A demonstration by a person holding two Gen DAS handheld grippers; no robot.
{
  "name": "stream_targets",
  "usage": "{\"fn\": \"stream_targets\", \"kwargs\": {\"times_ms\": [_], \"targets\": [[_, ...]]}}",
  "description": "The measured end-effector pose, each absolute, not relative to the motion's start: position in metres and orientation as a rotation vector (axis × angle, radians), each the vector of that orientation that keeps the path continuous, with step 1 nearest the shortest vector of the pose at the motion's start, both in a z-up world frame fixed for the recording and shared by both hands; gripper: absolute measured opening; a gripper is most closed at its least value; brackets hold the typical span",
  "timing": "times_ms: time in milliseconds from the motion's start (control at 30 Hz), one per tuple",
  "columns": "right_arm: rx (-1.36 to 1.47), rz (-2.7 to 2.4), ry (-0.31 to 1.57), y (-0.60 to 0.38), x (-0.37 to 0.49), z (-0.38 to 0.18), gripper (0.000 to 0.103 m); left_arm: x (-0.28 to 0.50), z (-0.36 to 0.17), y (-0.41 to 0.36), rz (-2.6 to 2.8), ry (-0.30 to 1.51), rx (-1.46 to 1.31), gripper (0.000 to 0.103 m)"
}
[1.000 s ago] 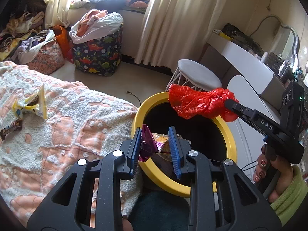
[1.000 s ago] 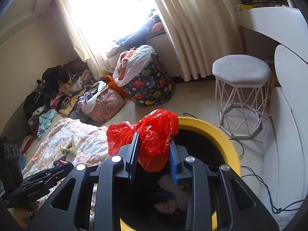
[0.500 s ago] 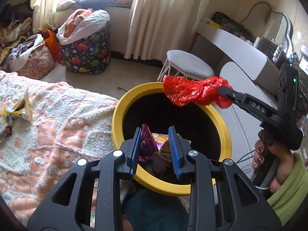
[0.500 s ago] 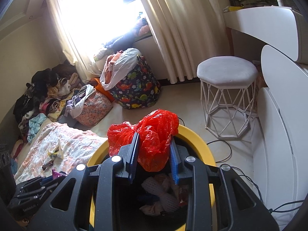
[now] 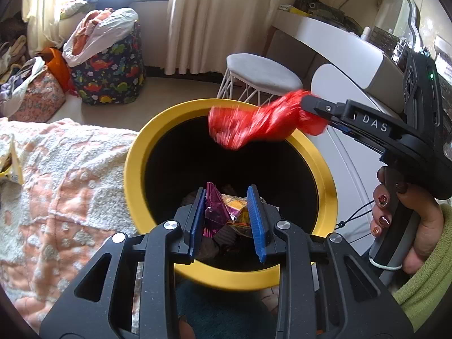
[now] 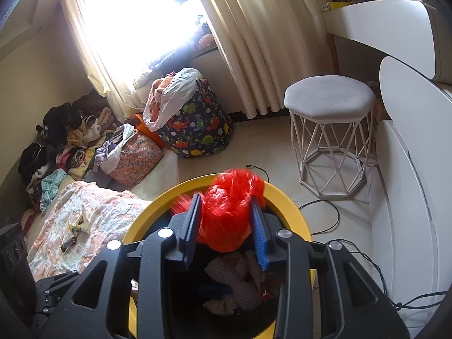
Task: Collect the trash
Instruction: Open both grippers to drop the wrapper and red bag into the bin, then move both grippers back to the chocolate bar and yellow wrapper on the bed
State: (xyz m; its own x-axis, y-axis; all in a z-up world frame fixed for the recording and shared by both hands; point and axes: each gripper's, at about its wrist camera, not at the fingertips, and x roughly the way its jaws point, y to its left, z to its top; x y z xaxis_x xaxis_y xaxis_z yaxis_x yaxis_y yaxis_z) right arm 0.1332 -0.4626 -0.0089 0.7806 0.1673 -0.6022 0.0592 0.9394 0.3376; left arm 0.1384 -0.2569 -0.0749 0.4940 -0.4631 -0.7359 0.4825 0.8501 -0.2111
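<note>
Both grippers now hang over the mouth of the yellow bin (image 5: pixel 132 166), where a second ago the left one was still back over the blanket (image 5: pixel 65 186) at the bin's near rim. From the left wrist view the bin has slid toward the middle of the picture and fills far more of it, while the blanket and the yellow wrapper (image 5: pixel 12 166) lying on it have been pushed to the left edge.

Left gripper (image 5: pixel 228 214): its jaws are pinched on a bunch of wrappers (image 5: pixel 216 212), a purple foil one against the left pad and an orange and yellow one beside it, just as before. The bunch hangs inside the bin's opening, above the dark inside.

Right gripper (image 6: pixel 226 223): its jaws have just been opening, and the gap between the pads is plainly wider than in the earlier pictures. The red plastic bag (image 6: pixel 227 214) is between them, blurred and bulging downward, with a gap showing beside the right pad. It is above the bin's far rim. In the left wrist view the same bag (image 5: pixel 254 124) streams out from the gripper tip, smeared with motion.

Inside the bin lie white netted packing and scraps of paper (image 6: pixel 234 282). A hand (image 5: pixel 406 226) in a green sleeve grips the right handle.
</note>
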Motion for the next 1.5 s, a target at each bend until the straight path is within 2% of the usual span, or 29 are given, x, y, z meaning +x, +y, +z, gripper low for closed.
{"fn": "stream_targets", "kwargs": {"times_ms": [67, 200, 367, 433, 500, 633, 667, 800, 900, 1500], "targets": [[0.352, 0.061, 0.676, -0.462, 0.133, -0.009, 0.034, 0.139, -0.076, -0.261, -0.584, 0.889, 0.023, 0.022], [0.358, 0.059, 0.670, -0.462, 0.133, -0.008, 0.045, 0.140, -0.077, -0.268, -0.601, 0.892, 0.025, 0.022], [0.361, 0.056, 0.668, -0.462, 0.134, -0.008, 0.052, 0.141, -0.076, -0.273, -0.611, 0.888, 0.034, 0.037], [0.364, 0.057, 0.669, -0.462, 0.134, -0.008, 0.055, 0.140, -0.075, -0.271, -0.603, 0.882, 0.037, 0.056], [0.365, 0.057, 0.667, -0.463, 0.134, -0.008, 0.062, 0.139, -0.074, -0.269, -0.597, 0.876, 0.032, 0.065], [0.360, 0.067, 0.666, -0.460, 0.136, -0.008, 0.065, 0.140, -0.070, -0.261, -0.567, 0.866, 0.013, 0.089], [0.358, 0.069, 0.665, -0.459, 0.135, -0.007, 0.068, 0.140, -0.069, -0.259, -0.557, 0.864, 0.008, 0.091], [0.366, 0.087, 0.654, -0.456, 0.133, -0.007, 0.080, 0.141, -0.066, -0.248, -0.511, 0.862, -0.014, 0.092], [0.361, 0.099, 0.649, -0.452, 0.131, -0.006, 0.084, 0.142, -0.063, -0.240, -0.486, 0.853, -0.027, 0.092], [0.311, 0.199, 0.627, -0.419, 0.126, 0.004, 0.086, 0.141, -0.046, -0.194, -0.386, 0.795, -0.092, 0.092]]}}
